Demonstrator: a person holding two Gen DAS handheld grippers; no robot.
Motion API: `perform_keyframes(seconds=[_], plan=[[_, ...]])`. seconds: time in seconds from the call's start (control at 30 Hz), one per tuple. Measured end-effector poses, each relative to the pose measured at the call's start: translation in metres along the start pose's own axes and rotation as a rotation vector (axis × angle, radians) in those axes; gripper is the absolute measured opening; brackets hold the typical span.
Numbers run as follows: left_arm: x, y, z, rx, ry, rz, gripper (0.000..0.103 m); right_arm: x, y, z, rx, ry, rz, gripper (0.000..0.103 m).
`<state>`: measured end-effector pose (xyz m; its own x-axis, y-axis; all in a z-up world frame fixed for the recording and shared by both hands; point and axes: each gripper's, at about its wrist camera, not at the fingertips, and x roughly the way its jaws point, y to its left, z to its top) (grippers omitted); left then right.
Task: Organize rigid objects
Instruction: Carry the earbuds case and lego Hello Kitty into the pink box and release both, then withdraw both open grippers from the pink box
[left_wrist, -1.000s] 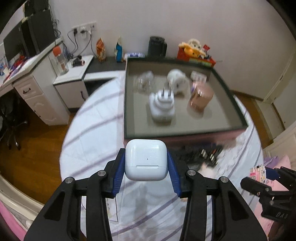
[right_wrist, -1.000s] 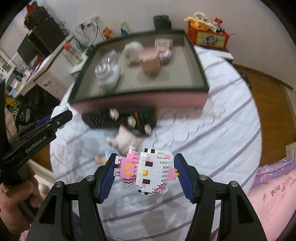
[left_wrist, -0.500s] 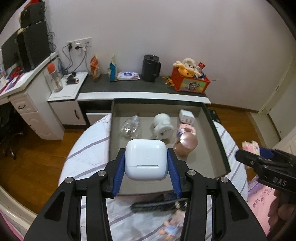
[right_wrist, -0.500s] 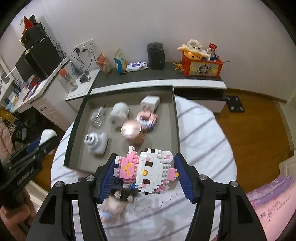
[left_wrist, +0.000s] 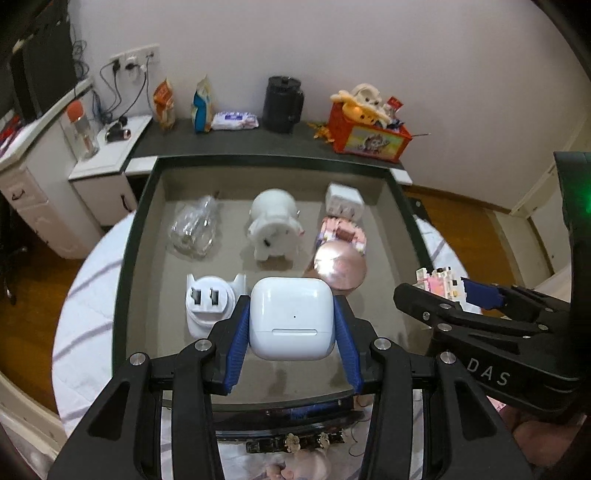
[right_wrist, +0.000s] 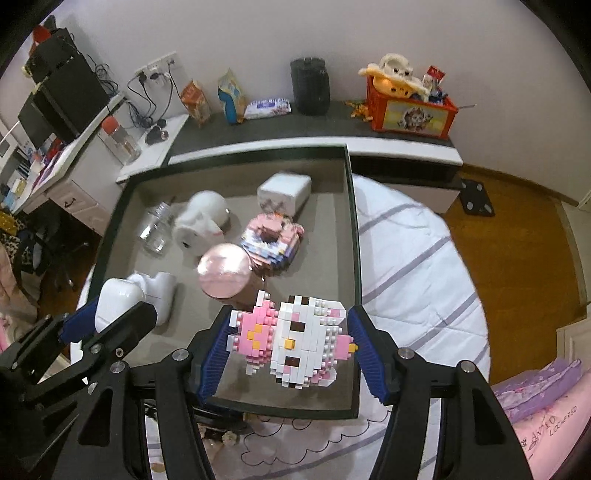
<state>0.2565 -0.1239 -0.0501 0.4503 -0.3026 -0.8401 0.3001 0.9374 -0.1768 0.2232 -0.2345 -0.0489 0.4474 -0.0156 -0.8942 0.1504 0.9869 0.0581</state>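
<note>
Earbud case (left_wrist: 291, 318) — white, rounded, hinge seam facing the camera — sits pinched between the blue pads of the left tool (left_wrist: 291, 328), held above the near part of the dark-rimmed tray (left_wrist: 127, 258). Just beside it on the tray floor lies a white plug adapter (left_wrist: 208, 301), prongs up. Further in are a crumpled clear bag (left_wrist: 194, 230), a white piggy bank (left_wrist: 275, 225), a white cube charger (left_wrist: 343, 199), a small pink brick model (left_wrist: 343, 234) and a round pink tin (left_wrist: 340, 264) touching that model. The right tool (right_wrist: 288, 341) is clamped on a pink-and-white brick kitty figure (right_wrist: 291, 341), held over the tray's near right corner. The tray rests on a white bed cover with purple stripes (right_wrist: 413, 266).
</note>
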Motion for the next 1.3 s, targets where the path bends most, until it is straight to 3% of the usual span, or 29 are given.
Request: perform_keyframes(seconds=[0.3, 0.37, 0.6, 0.73, 1.03, 1.1, 1.3], plan=[[0.029, 0.011, -0.012, -0.006, 0.073, 0.026, 0.045, 0.024, 0.004, -0.003, -0.068, 0.052, -0.014, 0.064], [0.029, 0.011, -0.013, 0.005, 0.073, 0.034, 0.049, 0.025, 0.005, -0.005, -0.077, 0.049, -0.016, 0.064], [0.029, 0.031, -0.009, -0.036, 0.086, 0.09, 0.087, 0.027, 0.005, -0.002, -0.094, 0.06, -0.02, 0.073], [0.021, 0.044, -0.01, -0.043, 0.077, 0.107, 0.102, 0.025, 0.01, -0.002, -0.095, 0.072, -0.014, 0.081], [-0.014, 0.053, -0.012, -0.017, 0.047, 0.116, 0.103, 0.009, 0.011, -0.008, -0.032, 0.087, 0.024, 0.085], [-0.023, 0.054, -0.012, -0.015, 0.051, 0.105, 0.103, 0.001, 0.009, -0.01, -0.003, 0.088, 0.05, 0.103], [-0.061, 0.055, -0.012, 0.021, 0.029, 0.146, 0.103, -0.043, 0.012, -0.02, 0.034, 0.051, 0.092, 0.103]])
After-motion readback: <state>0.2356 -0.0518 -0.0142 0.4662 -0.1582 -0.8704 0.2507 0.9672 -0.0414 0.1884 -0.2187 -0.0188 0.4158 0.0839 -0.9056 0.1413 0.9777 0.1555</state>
